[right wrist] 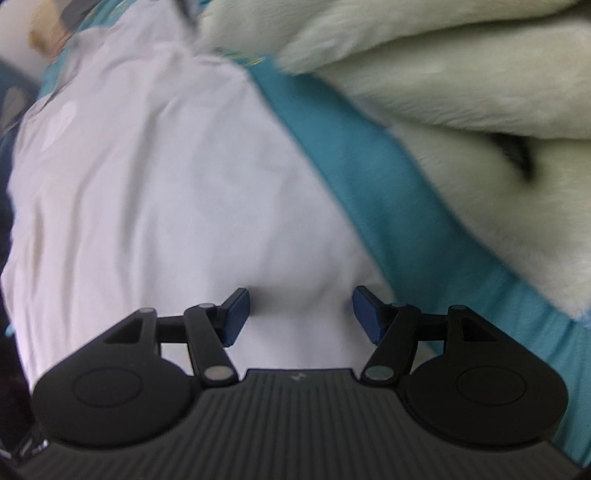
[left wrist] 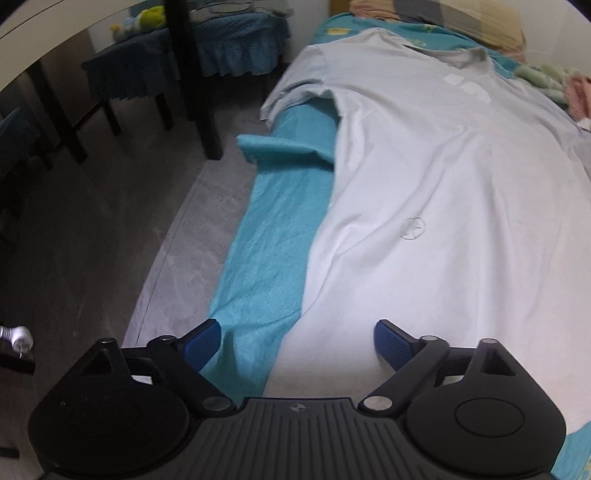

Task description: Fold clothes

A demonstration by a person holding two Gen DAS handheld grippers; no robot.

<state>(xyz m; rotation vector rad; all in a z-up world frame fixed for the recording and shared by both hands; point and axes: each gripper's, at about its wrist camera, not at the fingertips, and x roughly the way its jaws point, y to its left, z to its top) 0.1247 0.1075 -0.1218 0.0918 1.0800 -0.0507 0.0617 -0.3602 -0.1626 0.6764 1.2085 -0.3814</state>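
Observation:
A white T-shirt (left wrist: 436, 177) lies spread flat on a teal bedsheet (left wrist: 269, 229), collar toward the far end. My left gripper (left wrist: 297, 338) hovers open over the shirt's near left hem corner, one blue pad above the sheet, the other above the shirt. In the right wrist view the same white T-shirt (right wrist: 155, 184) fills the frame, and my right gripper (right wrist: 301, 312) stands open just over its cloth near the right edge. Nothing is pinched between either pair of pads.
A pale fluffy blanket (right wrist: 461, 74) lies bunched beside the shirt on the right, over the teal bedsheet (right wrist: 391, 192). Left of the bed is grey floor (left wrist: 110, 221) with dark chairs (left wrist: 140, 74) draped in blue covers. Pillows (left wrist: 480, 22) lie at the bed's head.

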